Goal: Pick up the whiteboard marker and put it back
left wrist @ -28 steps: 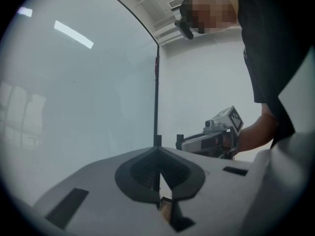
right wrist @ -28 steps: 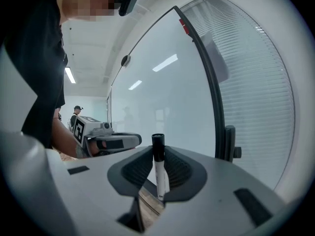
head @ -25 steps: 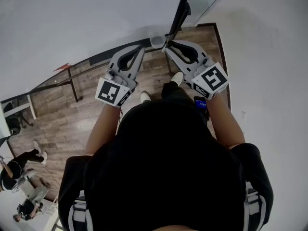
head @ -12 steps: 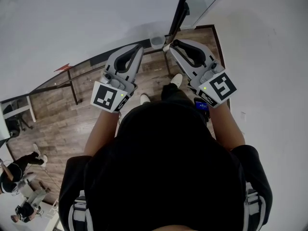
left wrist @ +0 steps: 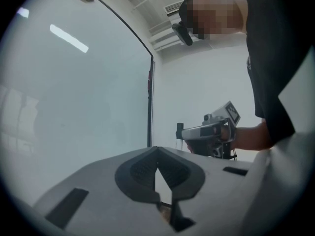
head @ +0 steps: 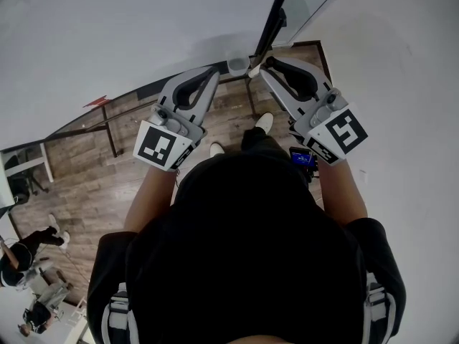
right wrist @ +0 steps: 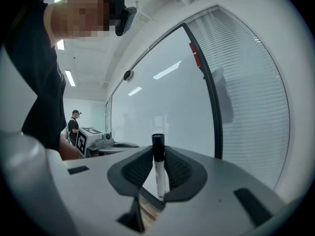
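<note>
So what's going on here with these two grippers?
A person stands at a whiteboard with a gripper in each hand. The right gripper is clamped on a whiteboard marker, held upright with its black cap on top. The left gripper is shut and empty, held alongside. The marker is not yet put back.

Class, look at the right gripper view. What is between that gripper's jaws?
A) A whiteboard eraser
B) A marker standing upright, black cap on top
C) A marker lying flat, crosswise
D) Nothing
B: the marker stands upright, black cap on top, with the jaws of the right gripper closed on it from both sides.
</note>
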